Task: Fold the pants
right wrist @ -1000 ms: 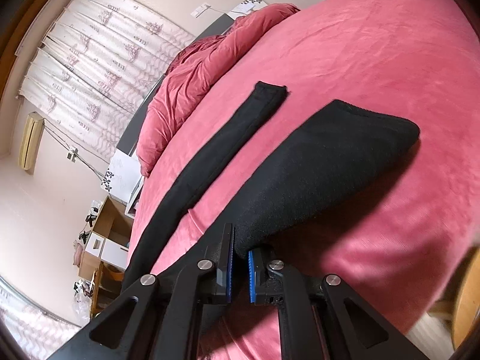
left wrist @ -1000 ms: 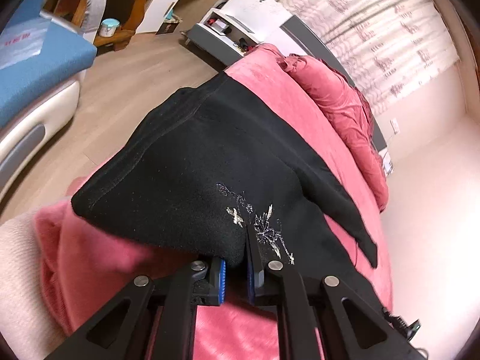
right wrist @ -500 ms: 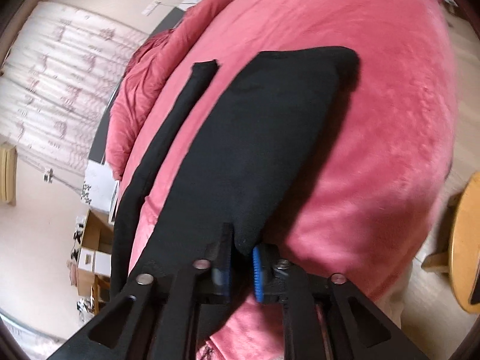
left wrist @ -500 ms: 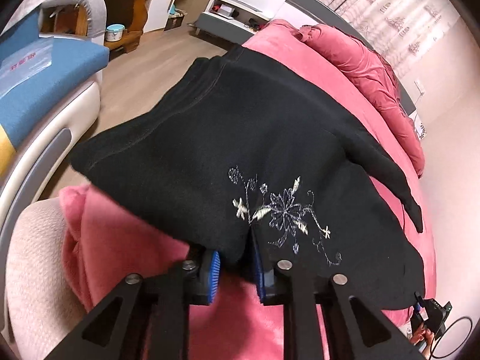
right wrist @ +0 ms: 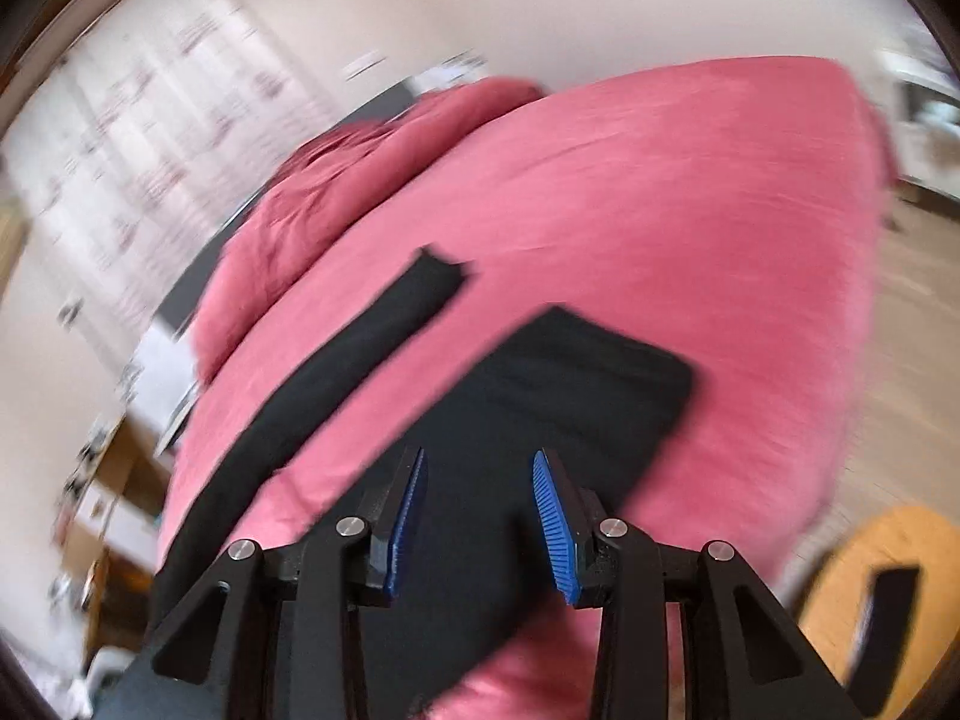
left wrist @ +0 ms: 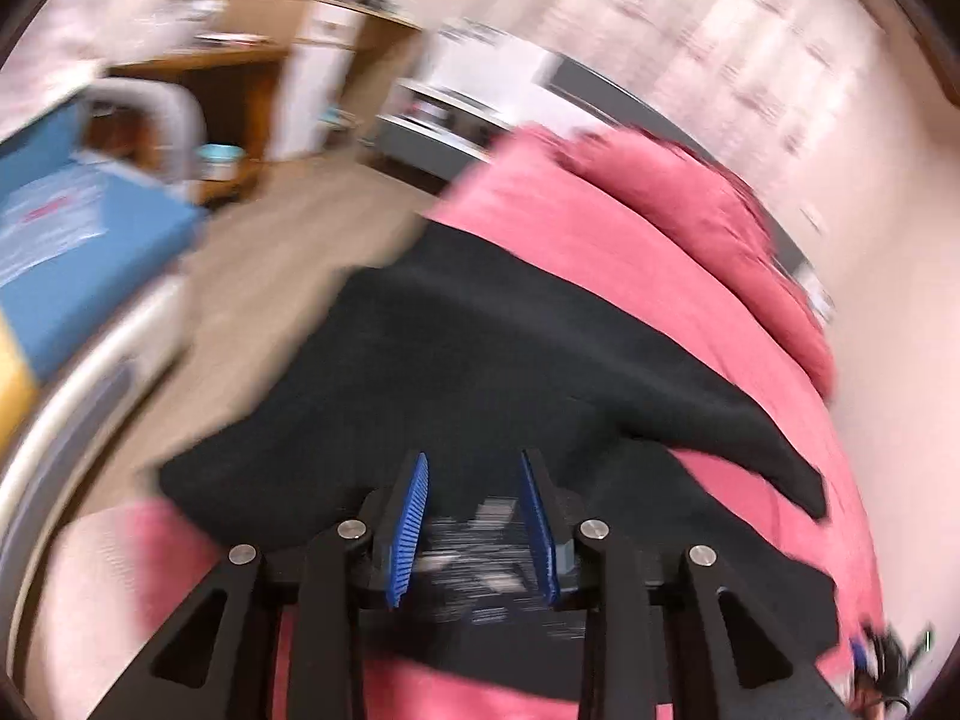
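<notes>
Both tools are opening, pads clear of the cloth. Ahead of and under the left tool (left wrist: 474, 531), the black pants (left wrist: 480, 372) lie spread on the pink bed (left wrist: 600, 228). Beyond the right tool (right wrist: 480, 525), one leg lies doubled; the other stretches ahead-left.

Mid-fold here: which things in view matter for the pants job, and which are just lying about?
Job:
black pants, spread out
pink bed cover under them
left gripper, jaws opening, nothing pinched
right gripper, likewise

Lying about:
blue sofa
wooden desk
curtain
</notes>
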The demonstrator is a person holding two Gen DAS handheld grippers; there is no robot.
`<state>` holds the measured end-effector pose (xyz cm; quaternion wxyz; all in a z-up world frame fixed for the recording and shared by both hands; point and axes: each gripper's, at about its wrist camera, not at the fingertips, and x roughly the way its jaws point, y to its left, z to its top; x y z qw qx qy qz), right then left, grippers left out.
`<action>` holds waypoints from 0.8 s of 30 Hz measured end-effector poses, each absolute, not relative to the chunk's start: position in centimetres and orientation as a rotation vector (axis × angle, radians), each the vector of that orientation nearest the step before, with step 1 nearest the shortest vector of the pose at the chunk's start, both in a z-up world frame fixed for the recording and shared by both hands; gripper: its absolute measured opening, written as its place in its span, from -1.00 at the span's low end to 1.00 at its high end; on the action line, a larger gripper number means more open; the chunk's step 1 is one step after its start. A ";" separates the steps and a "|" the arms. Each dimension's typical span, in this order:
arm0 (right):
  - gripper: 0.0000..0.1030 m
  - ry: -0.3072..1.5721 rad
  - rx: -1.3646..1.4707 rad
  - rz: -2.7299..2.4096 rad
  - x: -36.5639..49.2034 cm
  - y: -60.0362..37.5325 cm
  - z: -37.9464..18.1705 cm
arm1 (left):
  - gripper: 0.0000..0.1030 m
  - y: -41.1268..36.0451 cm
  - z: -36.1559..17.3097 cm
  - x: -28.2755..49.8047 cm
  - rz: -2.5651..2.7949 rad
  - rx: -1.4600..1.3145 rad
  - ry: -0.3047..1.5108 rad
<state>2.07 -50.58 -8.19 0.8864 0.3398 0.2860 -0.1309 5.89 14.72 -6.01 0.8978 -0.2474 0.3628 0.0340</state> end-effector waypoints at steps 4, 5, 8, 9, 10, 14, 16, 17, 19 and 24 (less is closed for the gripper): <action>-0.25 0.673 0.704 -0.145 9.0 -50.0 -8.7 | -0.37 10.1 -7.2 11.8 -0.083 -0.431 0.829; -0.25 0.685 0.709 -0.131 10.2 -50.0 -9.0 | -0.37 9.6 -7.6 12.8 -0.099 -0.428 0.848; -0.22 0.722 0.814 -0.076 14.8 -50.9 -10.6 | -0.32 8.6 -9.1 16.1 -0.139 -0.447 0.905; -0.19 0.732 0.849 -0.083 16.3 -51.4 -11.4 | -0.23 8.6 -9.5 17.1 -0.135 -0.442 0.910; -0.12 0.740 0.867 -0.092 17.6 -51.8 -12.0 | -0.17 8.4 -9.9 17.3 -0.138 -0.438 0.909; -0.11 0.745 0.886 -0.120 22.4 -53.0 -13.3 | -0.01 8.8 -10.9 18.6 -0.139 -0.451 0.905; -0.11 0.733 0.903 -0.135 24.5 -53.8 -13.6 | 0.12 8.7 -11.4 18.7 -0.160 -0.460 0.897; -0.11 0.728 0.915 -0.144 25.5 -54.1 -13.5 | 0.15 8.6 -11.6 18.7 -0.169 -0.449 0.893; -0.11 0.721 0.942 -0.163 27.4 -54.4 -14.1 | 0.28 8.2 -12.0 18.9 -0.182 -0.422 0.891; -0.68 0.748 0.913 -0.202 30.1 -54.7 -14.5 | 0.35 7.4 -12.5 18.5 -0.199 -0.360 0.888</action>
